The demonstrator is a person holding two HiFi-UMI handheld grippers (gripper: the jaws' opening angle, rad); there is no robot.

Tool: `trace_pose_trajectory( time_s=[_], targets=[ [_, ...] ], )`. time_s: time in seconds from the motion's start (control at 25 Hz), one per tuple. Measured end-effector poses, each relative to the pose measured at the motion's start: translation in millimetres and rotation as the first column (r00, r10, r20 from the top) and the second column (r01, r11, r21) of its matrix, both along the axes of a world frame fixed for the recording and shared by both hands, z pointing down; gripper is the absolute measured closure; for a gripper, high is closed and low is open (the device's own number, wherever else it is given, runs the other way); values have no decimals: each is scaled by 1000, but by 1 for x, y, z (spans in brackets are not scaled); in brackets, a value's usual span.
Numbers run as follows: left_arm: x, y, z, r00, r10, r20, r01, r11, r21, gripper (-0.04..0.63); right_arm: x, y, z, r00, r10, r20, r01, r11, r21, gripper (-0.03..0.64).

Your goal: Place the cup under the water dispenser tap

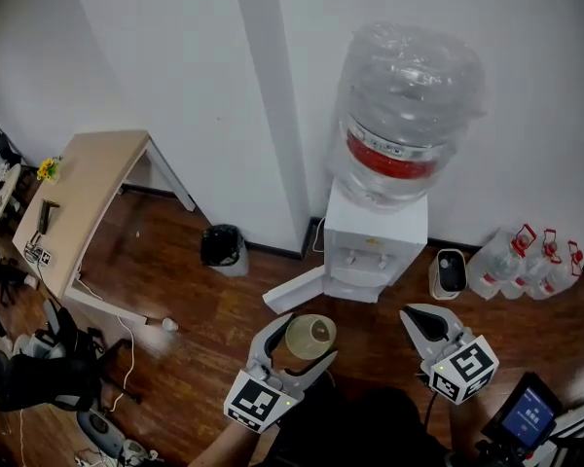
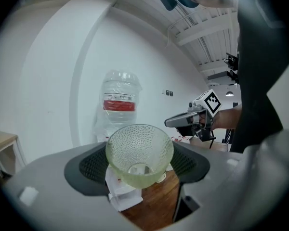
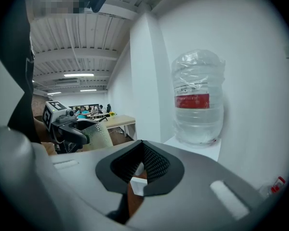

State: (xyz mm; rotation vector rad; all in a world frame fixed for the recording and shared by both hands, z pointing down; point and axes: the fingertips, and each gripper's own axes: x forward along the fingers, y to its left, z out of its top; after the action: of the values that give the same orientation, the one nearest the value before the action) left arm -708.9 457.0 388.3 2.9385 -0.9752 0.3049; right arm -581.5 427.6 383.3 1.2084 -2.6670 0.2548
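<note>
A greenish dimpled cup (image 1: 311,331) sits sideways between the jaws of my left gripper (image 1: 307,341), which is shut on it, above the wooden floor just in front of the white water dispenser (image 1: 375,232). In the left gripper view the cup (image 2: 139,150) has its mouth toward the camera between the black pads (image 2: 94,165), with the dispenser's big bottle (image 2: 119,107) behind it. The taps (image 1: 366,259) are a short way beyond the cup. My right gripper (image 1: 424,315) hangs to the right of the cup, shut and empty, and in its own view its jaws (image 3: 142,165) point at the dispenser's base.
A black bin (image 1: 222,245) stands by the wall, left of the dispenser. A white panel (image 1: 294,290) lies on the floor at its foot. A small white appliance (image 1: 449,272) and several water bottles (image 1: 526,266) are on the right. A wooden table (image 1: 78,193) is far left.
</note>
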Motion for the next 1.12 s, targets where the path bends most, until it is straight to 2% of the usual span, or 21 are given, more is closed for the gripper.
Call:
trace_pose_trajectory(
  time_s=[0.12, 0.36, 0.52, 0.84, 1.0, 1.12],
  targets=[
    [-5, -23, 6, 1000, 3, 14, -3, 1000, -5, 319, -4, -18, 0, 1000, 6, -7, -6, 1000, -14, 615],
    [6, -61, 32, 999, -12, 41, 16, 996, -92, 319, 15, -53, 3, 1000, -3, -17, 2, 999, -37, 615],
    [13, -92, 32, 997, -33, 66, 39, 996, -82, 319, 25, -83, 4, 1000, -28, -8, 27, 998, -49, 615],
    [46, -127, 41, 991, -74, 109, 86, 990, -113, 319, 48, -125, 3, 995, -104, 6, 105, 994, -39, 615],
    [57, -147, 64, 987, -95, 126, 112, 985, -134, 319, 61, -142, 10, 990, -137, 19, 137, 989, -57, 615],
    [58, -156, 99, 984, -112, 136, 135, 975, -175, 319, 66, -150, 21, 990, -144, 8, 144, 986, -81, 615]
  ],
)
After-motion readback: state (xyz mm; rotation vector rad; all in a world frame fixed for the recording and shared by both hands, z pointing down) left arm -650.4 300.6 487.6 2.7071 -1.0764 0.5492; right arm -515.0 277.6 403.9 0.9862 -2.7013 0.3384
